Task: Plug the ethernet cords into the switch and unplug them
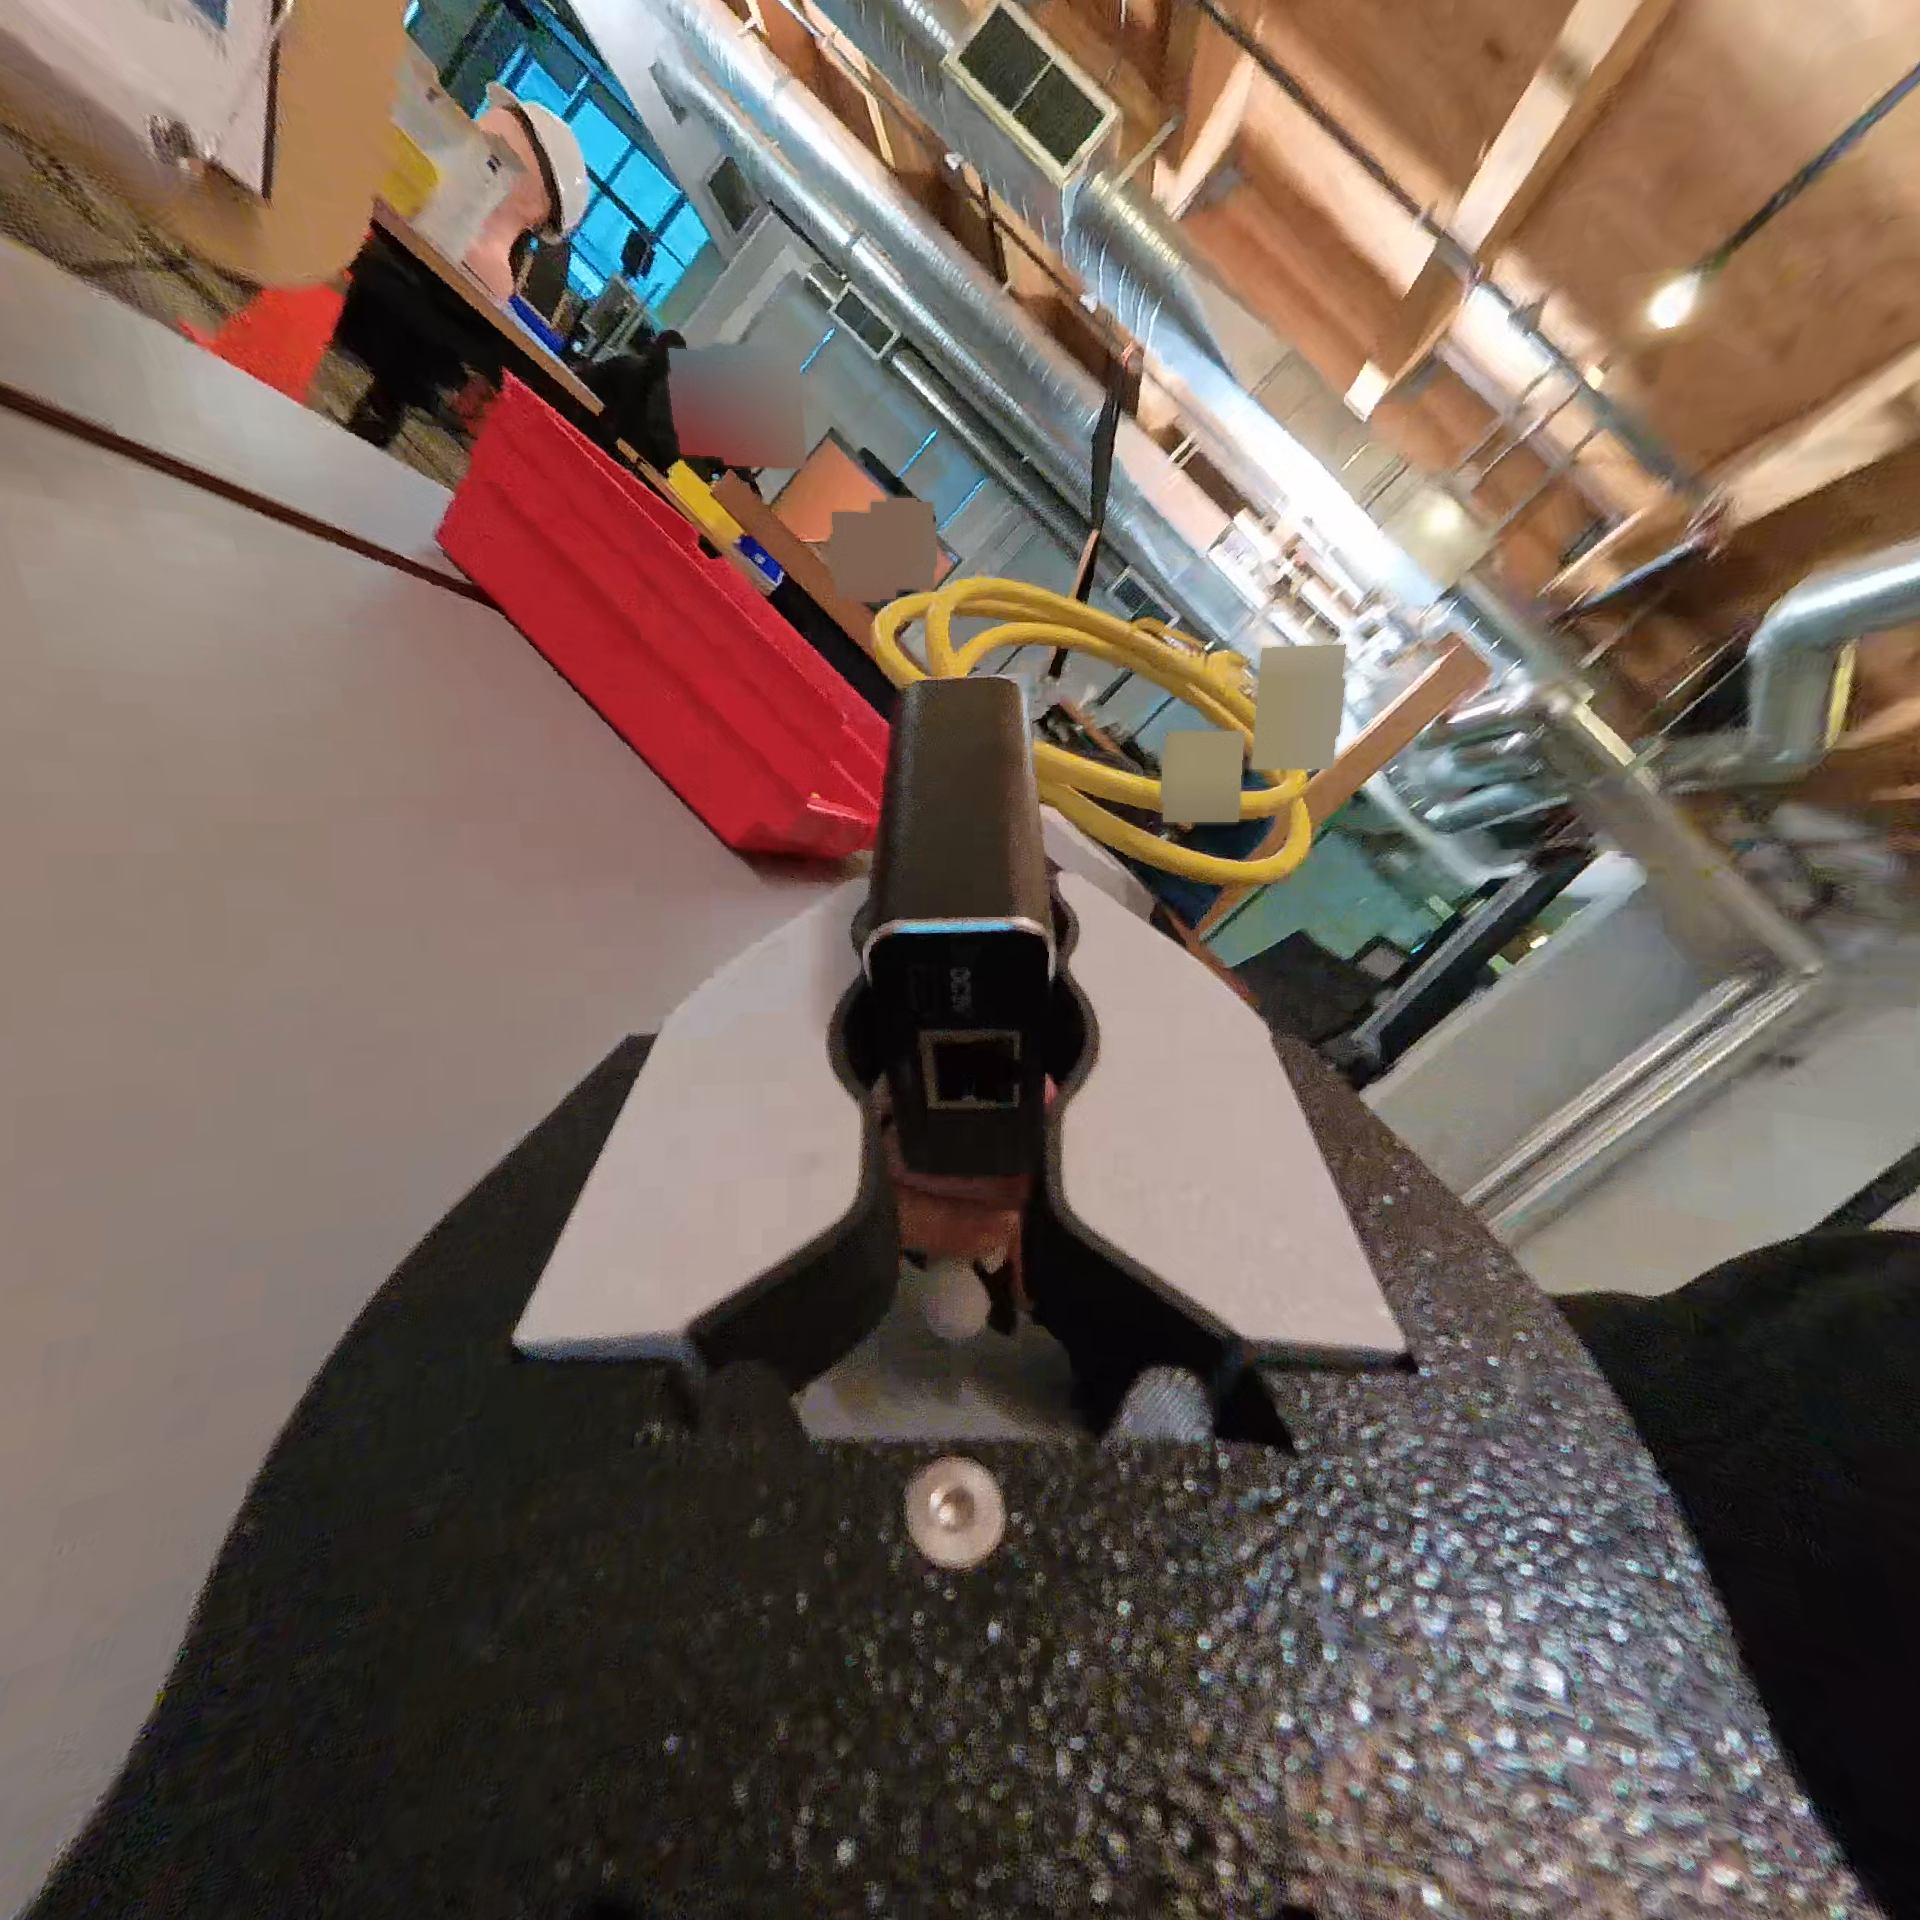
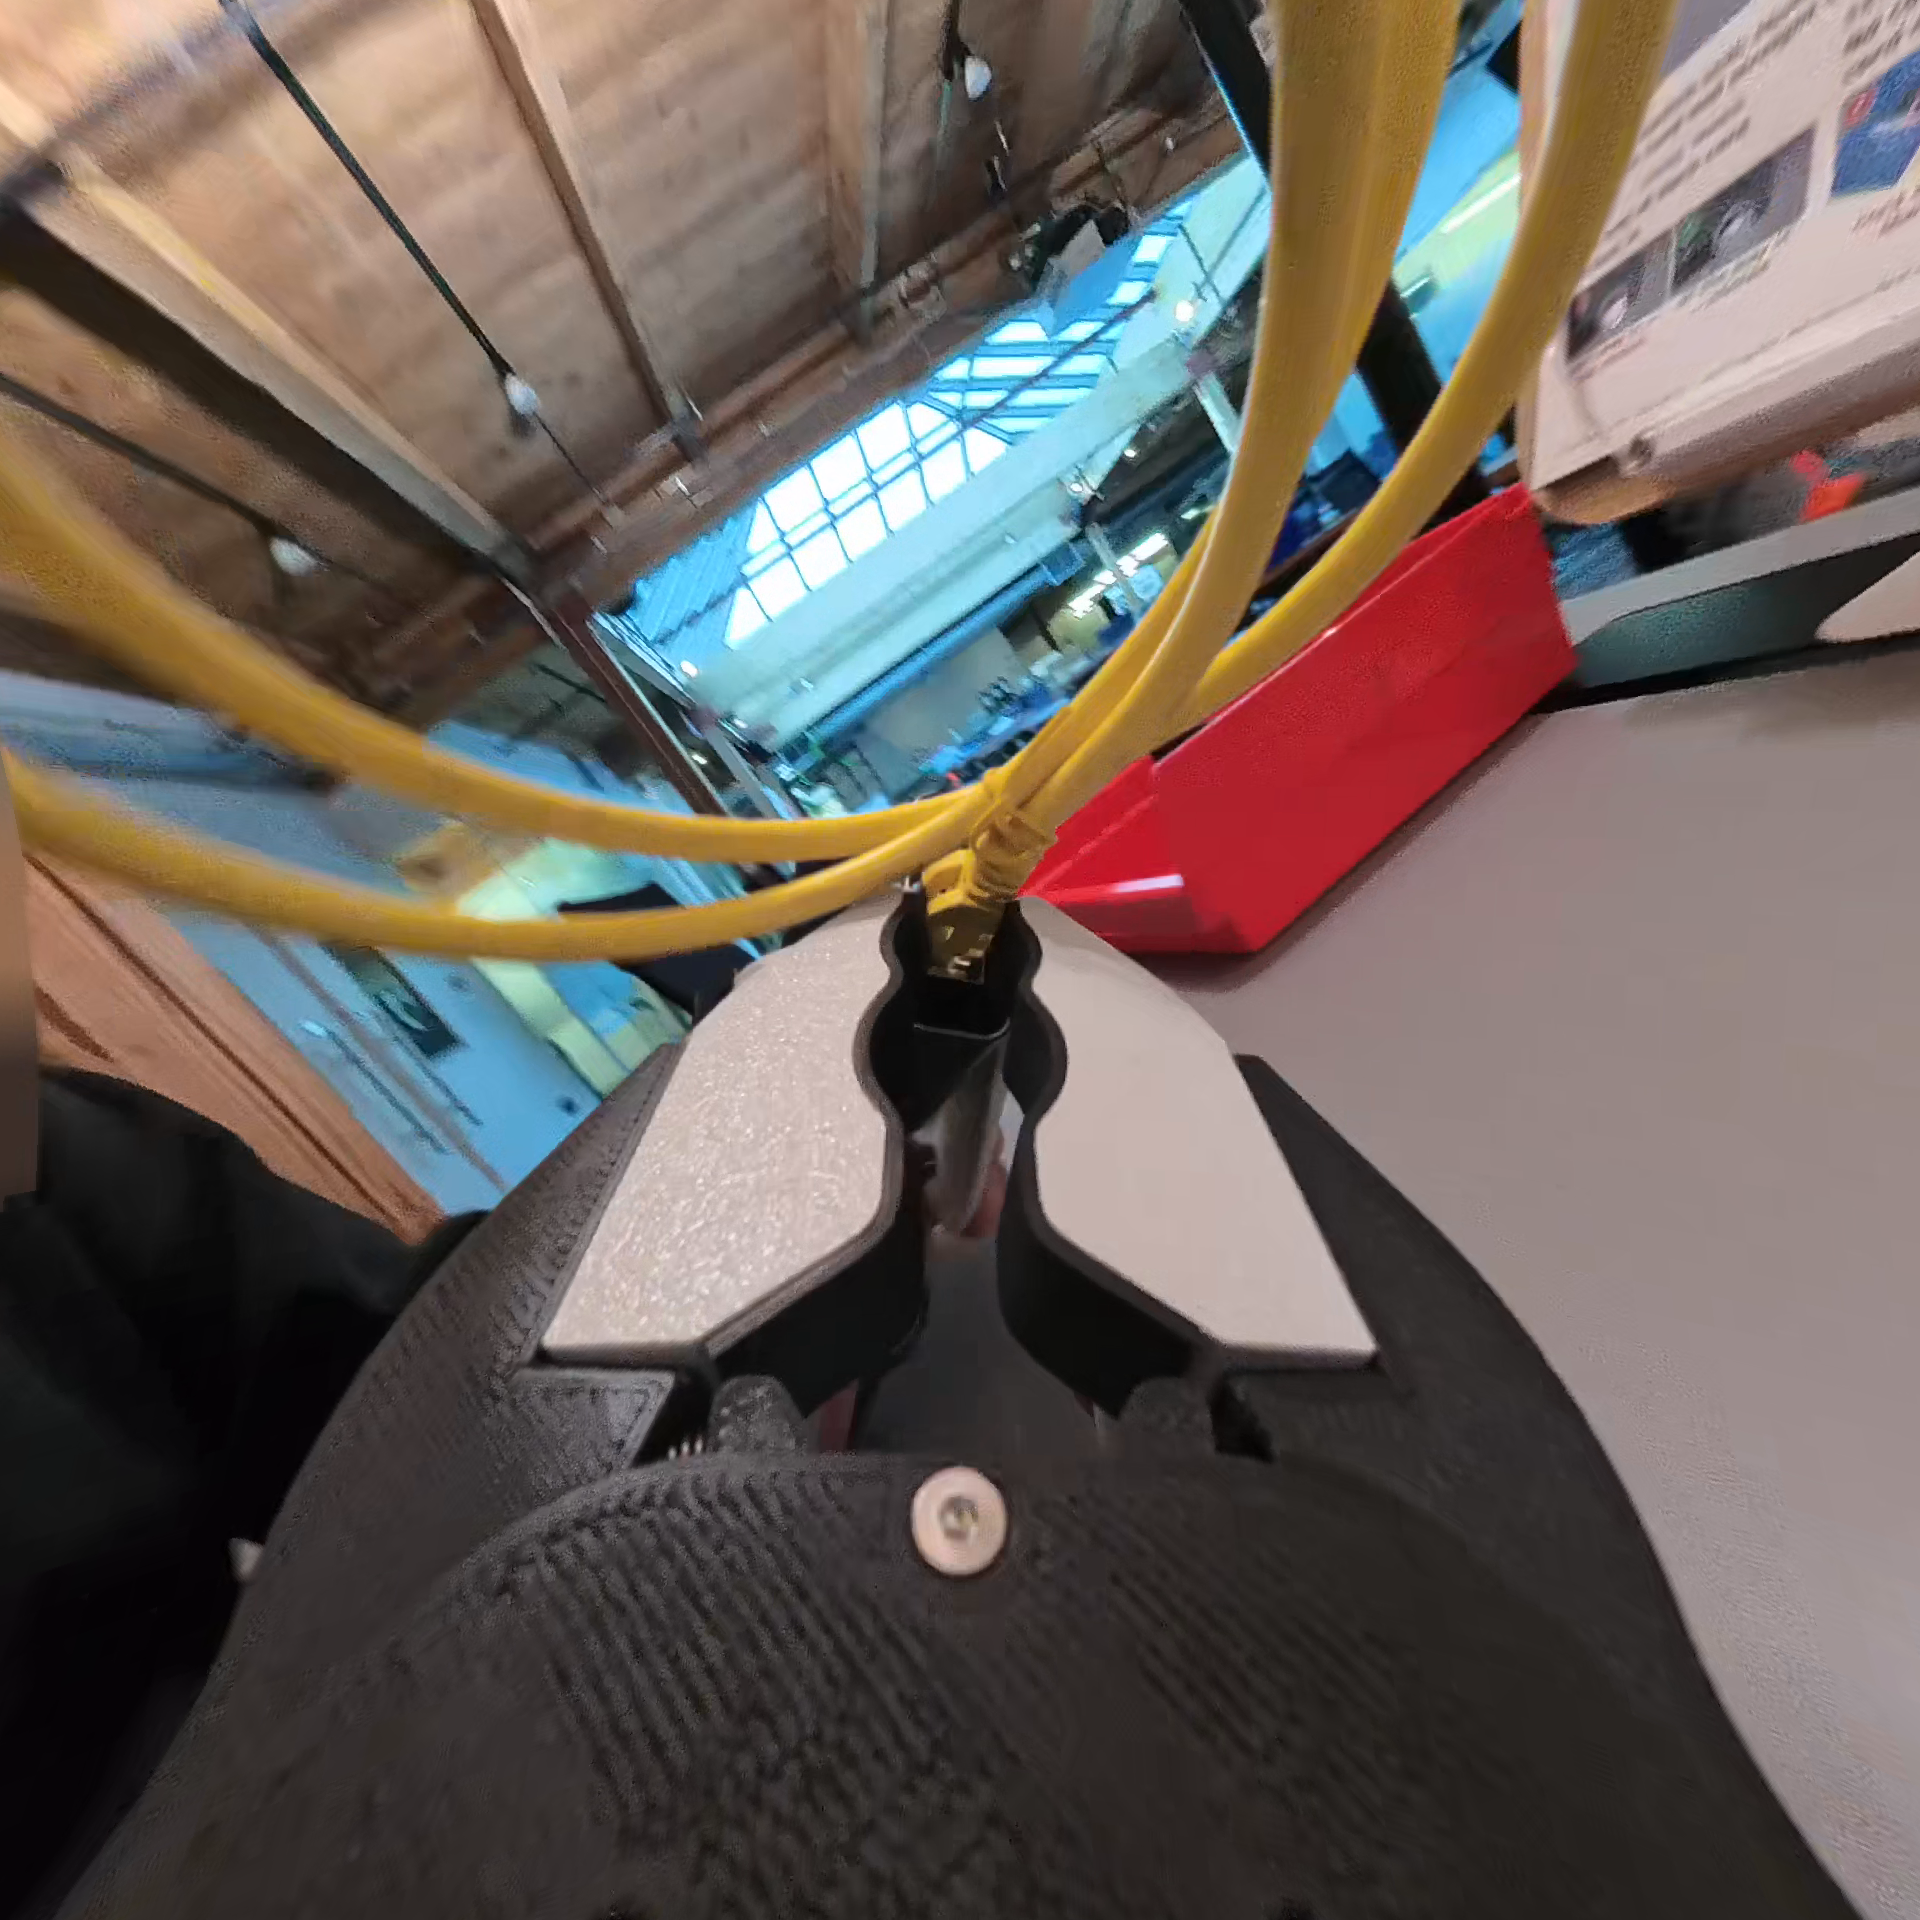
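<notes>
My left gripper (image 1: 961,925) is shut on the black switch (image 1: 956,810), a small box held lengthwise between the fingers above the table. Its near end with an empty port (image 1: 971,1070) faces the camera. Yellow ethernet cord (image 1: 1132,790) loops in the air beyond its far end. In the right wrist view my right gripper (image 2: 956,930) is shut on the cord's yellow plug (image 2: 961,935). The plug meets a black body with a silver rim (image 2: 961,1049) in the gap between the fingers. I cannot tell if it is seated. The cord's loops (image 2: 623,821) arc left and up.
A red plastic bin (image 1: 644,623) lies on the grey table (image 1: 260,831), and also shows in the right wrist view (image 2: 1351,748). The table edge (image 2: 1714,623) lies behind it. People and benches stand far off. A white poster board (image 2: 1745,260) stands at upper right.
</notes>
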`<state>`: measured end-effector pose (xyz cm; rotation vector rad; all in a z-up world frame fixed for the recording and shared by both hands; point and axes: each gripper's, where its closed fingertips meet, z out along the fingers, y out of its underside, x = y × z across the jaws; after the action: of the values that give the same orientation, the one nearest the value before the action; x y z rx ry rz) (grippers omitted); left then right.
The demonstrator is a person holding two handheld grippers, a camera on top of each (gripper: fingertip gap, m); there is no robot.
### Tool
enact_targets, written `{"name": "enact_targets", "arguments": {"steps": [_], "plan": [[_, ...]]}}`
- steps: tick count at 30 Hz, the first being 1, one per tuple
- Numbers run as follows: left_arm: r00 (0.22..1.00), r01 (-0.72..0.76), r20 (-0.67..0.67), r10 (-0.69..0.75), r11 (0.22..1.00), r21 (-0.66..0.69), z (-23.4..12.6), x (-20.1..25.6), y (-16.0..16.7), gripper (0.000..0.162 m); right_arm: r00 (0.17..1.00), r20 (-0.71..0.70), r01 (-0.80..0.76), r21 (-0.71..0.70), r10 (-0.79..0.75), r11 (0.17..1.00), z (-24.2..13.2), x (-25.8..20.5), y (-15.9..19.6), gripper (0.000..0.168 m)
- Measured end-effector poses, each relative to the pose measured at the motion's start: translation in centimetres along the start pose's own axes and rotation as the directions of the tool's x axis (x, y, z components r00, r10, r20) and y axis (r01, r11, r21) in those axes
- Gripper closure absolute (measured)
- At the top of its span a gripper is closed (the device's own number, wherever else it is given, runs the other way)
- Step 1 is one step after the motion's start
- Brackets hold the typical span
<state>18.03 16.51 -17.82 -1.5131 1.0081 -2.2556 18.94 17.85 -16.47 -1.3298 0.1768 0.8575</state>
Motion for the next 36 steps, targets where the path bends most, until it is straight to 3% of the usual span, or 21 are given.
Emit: {"name": "enact_targets", "arguments": {"steps": [2,3,7,11,17,21,25,32,36], "plan": [[0.990,-0.138,0.026,0.139,0.990,-0.018,-0.1,0.5,-0.5,0.136,0.997,0.053,-0.054,0.036,0.052,0.998,0.3,-0.7,-0.3,0.153],[0.991,-0.131,0.020,0.132,0.991,-0.015,-0.1,0.8,-0.7,0.136,0.993,0.075,-0.091,0.048,0.087,0.995,0.3,-0.9,-0.6,0.153],[0.985,0.154,-0.076,-0.152,0.988,0.031,0.0,0.7,-0.4,0.135,0.996,0.045,-0.082,0.036,0.080,0.996,0.2,-0.7,-0.6,0.154],[0.996,-0.084,0.000,0.084,0.995,-0.045,-0.1,0.7,-0.5,0.135,0.997,0.043,-0.062,0.020,0.061,0.998,0.2,-0.7,-0.5,0.154],[0.997,0.011,-0.074,-0.013,0.999,-0.031,-0.2,0.8,-0.4,0.135,1.000,0.022,-0.014,-0.020,0.014,1.000,0.2,-0.9,-0.5,0.154],[0.981,-0.136,-0.141,0.133,0.991,-0.009,-0.3,3.1,-1.3,0.136,0.987,0.080,0.140,-0.027,-0.138,0.990,0.6,-3.3,-1.5,0.154],[0.954,-0.174,-0.234,0.185,0.983,0.065,-0.3,5.4,-1.9,0.135,0.965,0.143,0.225,-0.001,-0.222,0.974,0.8,-5.9,-2.5,0.154],[0.928,-0.286,-0.221,0.300,0.954,0.094,-0.6,7.3,-3.0,0.135,0.952,0.182,0.247,0.028,-0.248,0.969,1.0,-7.7,-3.3,0.154],[0.926,-0.298,-0.203,0.318,0.947,0.121,-1.2,7.1,-4.1,0.136,0.955,0.173,0.241,0.015,-0.240,0.970,1.2,-7.8,-3.3,0.146]]}}
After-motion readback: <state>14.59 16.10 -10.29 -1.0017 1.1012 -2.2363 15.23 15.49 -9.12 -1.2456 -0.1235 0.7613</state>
